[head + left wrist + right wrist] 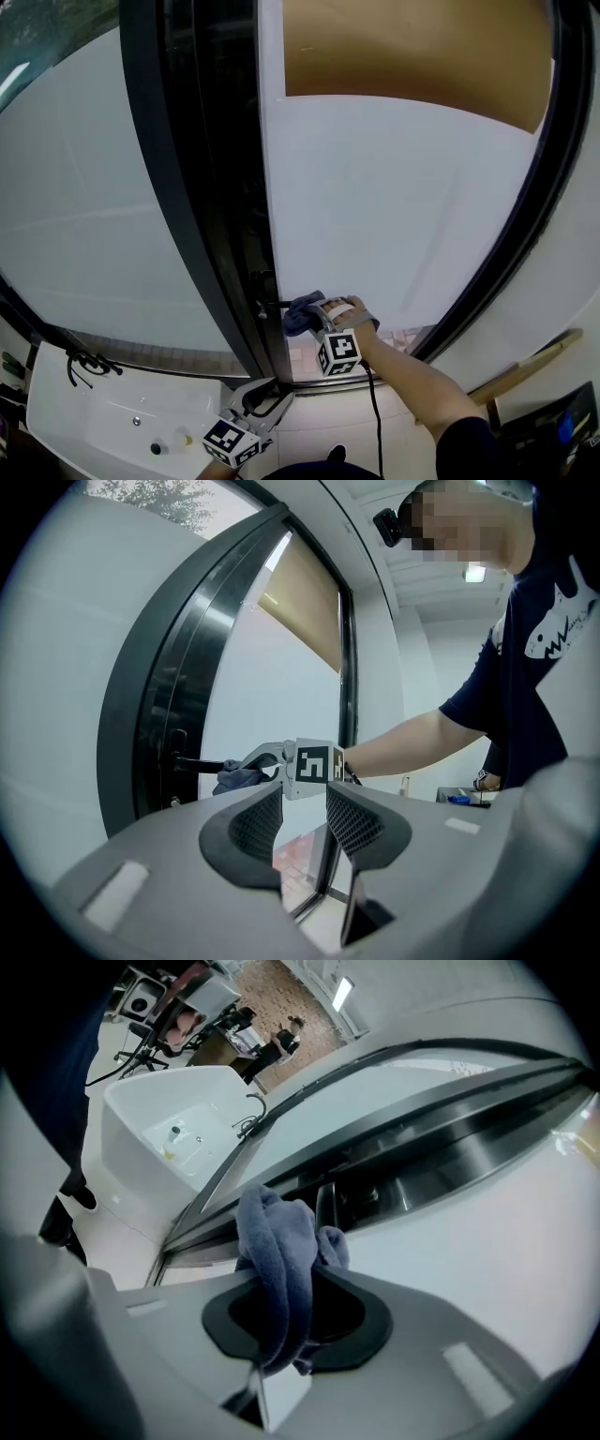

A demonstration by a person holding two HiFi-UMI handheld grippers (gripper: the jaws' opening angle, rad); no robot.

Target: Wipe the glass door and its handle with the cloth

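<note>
Clenched on a bunched blue-grey cloth point(277, 1251), the jaws of the right gripper point(291, 1307) gripped its folds, with loose ends spilling above and below the pads. Seen from the head camera, that gripper sat near 6 o'clock, low in the picture. It pressed the cloth against the free end of the dark lever handle point(197, 764). The handle stuck out sideways from the black door frame point(202, 216), which swept from 11 o'clock down to 6 o'clock. In the right gripper view, the handle showed just behind the cloth, toward 12 o'clock.

Right of the frame, the glass door point(394, 216) filled the middle of the head view as a pale, whitish pane. A tan roller blind point(412, 56) covered its top, at 12 to 1 o'clock. The person's bare forearm point(417, 384) reached in from 5 o'clock to the right gripper.

By contrast, the jaws of the left gripper point(302, 817) stood apart and gripped nothing; only the bottom of the door showed through the gap. This gripper hung low at 7 o'clock in the head view, well below the handle and clear of the door. A white sink point(103, 422) lay at 8 o'clock, beside it.
</note>
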